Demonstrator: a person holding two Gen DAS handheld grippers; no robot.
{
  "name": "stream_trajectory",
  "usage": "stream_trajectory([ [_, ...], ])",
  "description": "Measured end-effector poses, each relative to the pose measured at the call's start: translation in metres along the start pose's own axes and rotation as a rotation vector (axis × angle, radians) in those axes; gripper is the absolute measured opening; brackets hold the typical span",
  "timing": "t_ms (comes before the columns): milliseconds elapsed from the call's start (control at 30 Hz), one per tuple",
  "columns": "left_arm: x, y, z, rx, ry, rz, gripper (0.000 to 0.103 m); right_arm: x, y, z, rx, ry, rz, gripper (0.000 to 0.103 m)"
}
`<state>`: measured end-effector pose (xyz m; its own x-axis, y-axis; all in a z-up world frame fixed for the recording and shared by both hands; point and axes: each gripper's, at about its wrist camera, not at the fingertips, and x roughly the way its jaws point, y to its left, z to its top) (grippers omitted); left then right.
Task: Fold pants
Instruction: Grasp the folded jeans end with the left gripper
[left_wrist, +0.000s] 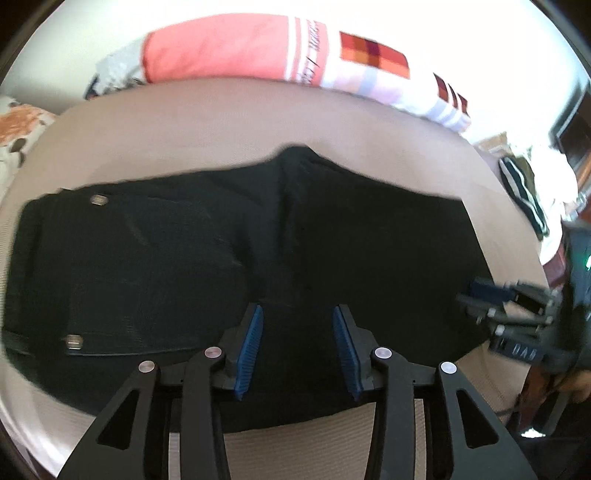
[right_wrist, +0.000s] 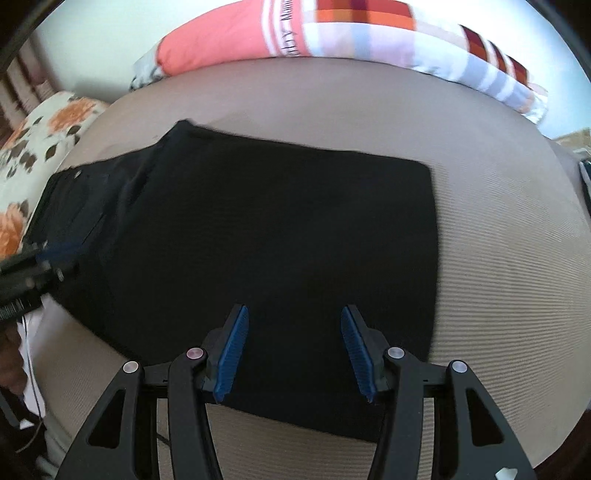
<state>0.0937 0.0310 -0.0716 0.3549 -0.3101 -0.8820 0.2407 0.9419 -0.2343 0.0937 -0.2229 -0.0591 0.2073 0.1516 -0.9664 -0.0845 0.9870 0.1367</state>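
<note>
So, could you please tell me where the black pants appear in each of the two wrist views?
Left wrist view: the black pants fill the middle, lying flat on the beige bed cover, with metal buttons at the left.
Right wrist view: the pants lie across the centre, a straight edge at the right.
Shared landmark: the pink pillow at the top of both.
</note>
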Motion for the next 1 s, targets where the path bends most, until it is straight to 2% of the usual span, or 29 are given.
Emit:
stream_trajectory([
  [100,-0.022,0.019,0.004,-0.019,-0.038,0.024,0.042,0.004,0.021,-0.001,-0.046,0.019,0.036,0.051],
  [233,-0.052,0.045,0.01,-0.044,-0.081,0.077,0.051,0.007,0.052,0.001,-0.108,0.044,0.089,0.051],
  [300,-0.066,0.061,0.013,-0.063,-0.098,0.095,0.052,0.01,0.068,0.004,-0.134,0.056,0.122,0.051],
  [433,-0.084,0.096,0.017,-0.115,-0.102,0.117,0.052,0.017,0.096,0.012,-0.167,0.083,0.181,0.051],
  [533,-0.093,0.133,0.02,-0.198,-0.099,0.118,0.052,0.022,0.117,0.014,-0.201,0.097,0.21,0.051],
  [667,-0.096,0.181,0.02,-0.286,-0.068,0.108,0.052,0.022,0.134,0.021,-0.224,0.11,0.291,0.051],
  [800,-0.086,0.229,0.018,-0.373,-0.002,0.031,0.052,0.014,0.134,0.034,-0.191,0.081,0.309,0.054],
  [867,-0.075,0.252,0.013,-0.441,0.032,-0.045,0.052,0.009,0.127,0.039,-0.153,0.067,0.3,0.055],
  [1000,-0.053,0.28,0.005,-0.528,0.086,-0.15,0.052,0.0,0.114,0.05,-0.087,0.057,0.274,0.056],
])
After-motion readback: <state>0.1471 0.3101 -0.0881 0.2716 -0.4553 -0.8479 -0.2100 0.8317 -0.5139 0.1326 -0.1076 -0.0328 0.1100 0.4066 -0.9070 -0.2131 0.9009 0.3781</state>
